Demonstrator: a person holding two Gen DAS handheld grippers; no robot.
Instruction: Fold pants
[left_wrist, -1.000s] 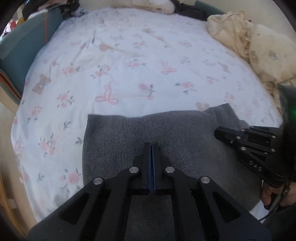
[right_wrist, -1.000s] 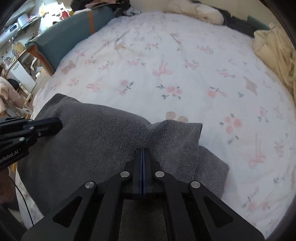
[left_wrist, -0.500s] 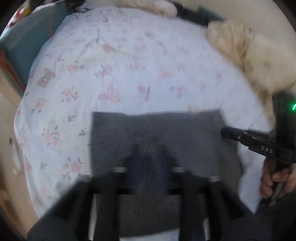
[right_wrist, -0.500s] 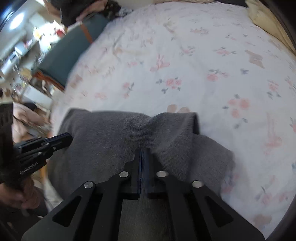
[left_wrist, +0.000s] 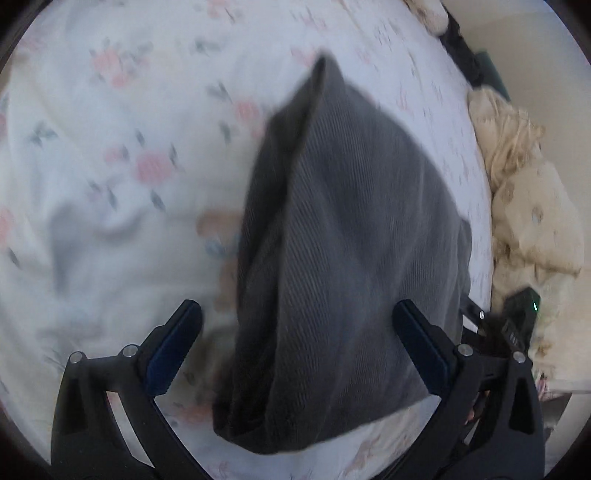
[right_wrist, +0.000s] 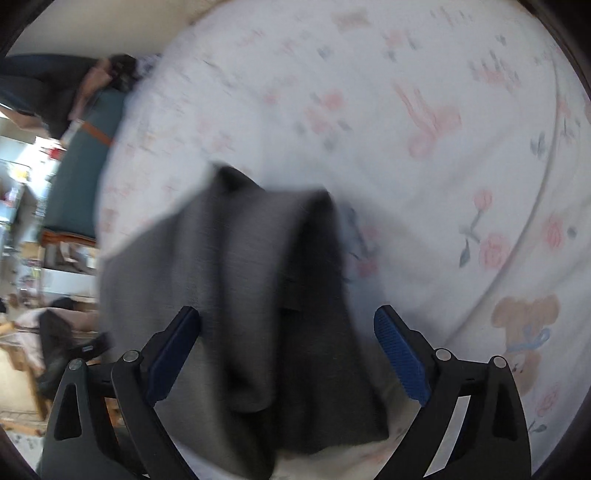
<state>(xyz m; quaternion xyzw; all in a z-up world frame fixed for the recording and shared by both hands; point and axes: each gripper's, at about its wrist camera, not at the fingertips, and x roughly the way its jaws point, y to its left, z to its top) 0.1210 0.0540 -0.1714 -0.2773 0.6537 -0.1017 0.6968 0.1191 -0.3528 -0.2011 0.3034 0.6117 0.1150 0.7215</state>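
The grey pants (left_wrist: 343, 266) lie folded in a thick bundle on the floral bedsheet (left_wrist: 110, 184). My left gripper (left_wrist: 295, 325) is open, its fingers spread on either side of the bundle's near end, holding nothing. In the right wrist view the same grey pants (right_wrist: 258, 295) sit between the spread fingers of my right gripper (right_wrist: 288, 328), which is open and empty. Both views are motion-blurred. The right gripper's body (left_wrist: 517, 317) shows at the right edge of the left wrist view.
A cream blanket and pillow (left_wrist: 524, 206) are heaped at the bed's right side. A teal bed frame edge (right_wrist: 77, 177) and cluttered room furniture lie to the left in the right wrist view. The white floral sheet (right_wrist: 443, 147) spreads beyond the pants.
Both grippers were shut on the pants' edge; now both are open and have let go. Both cameras have swung and tilted, and the pants lie in a narrower, thicker fold.
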